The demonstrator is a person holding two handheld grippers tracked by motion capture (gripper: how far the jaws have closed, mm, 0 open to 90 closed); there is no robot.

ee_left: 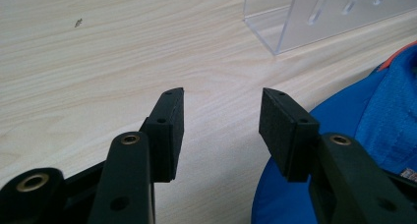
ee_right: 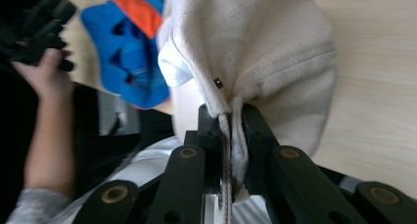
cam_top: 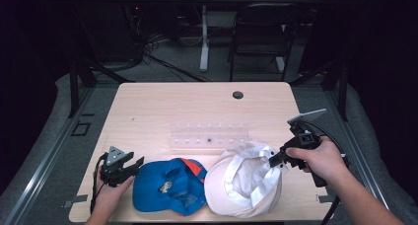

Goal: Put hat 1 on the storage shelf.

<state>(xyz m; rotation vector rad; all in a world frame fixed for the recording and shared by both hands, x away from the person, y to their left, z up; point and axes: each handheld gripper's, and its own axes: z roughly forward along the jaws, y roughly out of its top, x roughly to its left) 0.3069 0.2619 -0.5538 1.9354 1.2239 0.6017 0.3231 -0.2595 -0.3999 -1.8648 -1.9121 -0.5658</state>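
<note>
A white cap point(cam_top: 244, 180) lies upside down near the table's front edge, right of centre. My right gripper point(cam_top: 274, 160) is shut on its back rim; in the right gripper view the cream cloth point(ee_right: 255, 47) is pinched between the jaws of that gripper point(ee_right: 231, 123). A blue cap with orange panels point(cam_top: 170, 185) lies left of the white one, touching it. My left gripper point(cam_top: 132, 164) stands open just left of the blue cap; in the left gripper view this gripper point(ee_left: 221, 116) has bare wood between its fingers and the blue cap point(ee_left: 373, 130) at the right.
A clear acrylic rack point(cam_top: 209, 137) stands behind the two caps, also the rack point(ee_left: 324, 15) at the upper right of the left gripper view. A round cable hole point(cam_top: 238, 94) sits near the table's far edge. A chair point(cam_top: 259, 32) stands beyond the table.
</note>
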